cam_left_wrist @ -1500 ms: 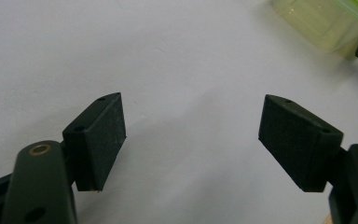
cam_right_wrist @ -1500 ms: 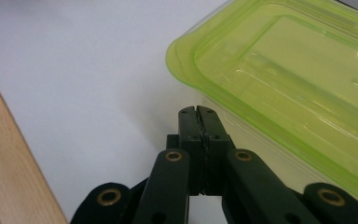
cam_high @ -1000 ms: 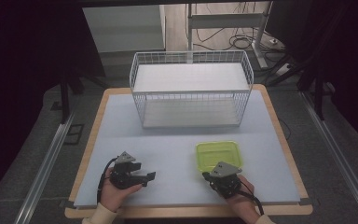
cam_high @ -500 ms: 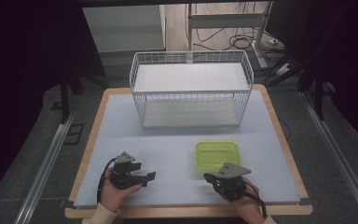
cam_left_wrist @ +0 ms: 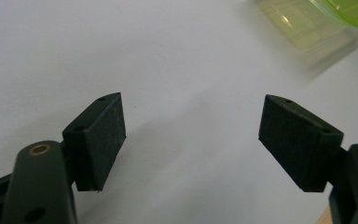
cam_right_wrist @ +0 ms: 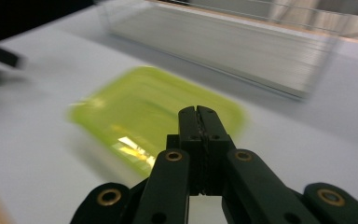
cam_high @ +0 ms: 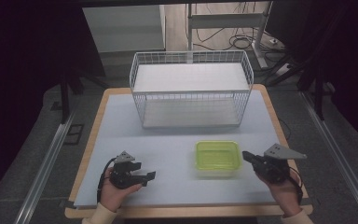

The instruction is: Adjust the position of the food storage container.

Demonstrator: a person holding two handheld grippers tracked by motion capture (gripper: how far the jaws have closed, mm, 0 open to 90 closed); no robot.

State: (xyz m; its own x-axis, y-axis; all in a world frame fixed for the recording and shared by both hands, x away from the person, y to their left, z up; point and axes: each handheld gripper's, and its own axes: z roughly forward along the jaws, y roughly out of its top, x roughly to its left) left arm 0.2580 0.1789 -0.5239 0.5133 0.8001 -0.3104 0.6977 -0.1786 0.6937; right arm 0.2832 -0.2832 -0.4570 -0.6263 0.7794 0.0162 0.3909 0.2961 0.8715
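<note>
A shallow yellow-green plastic container (cam_high: 217,157) lies on the pale table mat, near the front and right of centre. It shows blurred in the right gripper view (cam_right_wrist: 154,109) and at the top right corner of the left gripper view (cam_left_wrist: 321,18). My right gripper (cam_high: 247,156) hovers just right of the container, pointing left at it, jaws pressed together with nothing between them (cam_right_wrist: 196,112). At the front left my left gripper (cam_high: 148,176) rests low over the mat, pointing right. Its jaws stand wide apart and empty (cam_left_wrist: 191,119).
A white wire basket (cam_high: 191,88) stands at the back middle of the table. The wooden table edge (cam_high: 186,212) runs along the front. Metal rails (cam_high: 46,158) flank the table on the floor, and cables lie behind.
My right gripper has swung from in front of the container out to its right side and risen a little. The left gripper and container have stayed put.
</note>
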